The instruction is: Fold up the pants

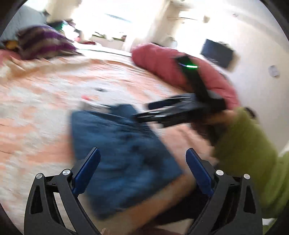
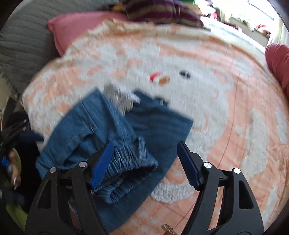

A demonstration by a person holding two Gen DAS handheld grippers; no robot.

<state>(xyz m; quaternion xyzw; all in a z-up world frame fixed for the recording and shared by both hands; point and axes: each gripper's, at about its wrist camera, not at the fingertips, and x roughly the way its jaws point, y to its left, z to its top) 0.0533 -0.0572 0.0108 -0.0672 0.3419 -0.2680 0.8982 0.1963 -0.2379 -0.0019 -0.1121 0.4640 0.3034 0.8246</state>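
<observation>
- A bed (image 2: 243, 108) is covered by a peach and white blanket (image 2: 207, 59) bearing a snowman face.
- Folded blue pants (image 2: 112, 126) are laid directly on the blanket, toward its near edge, with the elastic waistband (image 2: 126, 171) turned over on top.
- A pink pillow (image 2: 75, 29) and a purple striped cushion (image 2: 162, 10) are seen at the far edge.
- A red bolster (image 2: 278, 61) is seen along the right edge.

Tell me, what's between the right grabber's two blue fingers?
In the right wrist view, the pants' gathered waistband lies between the open right gripper's fingers, which are not pressing on it.
</observation>
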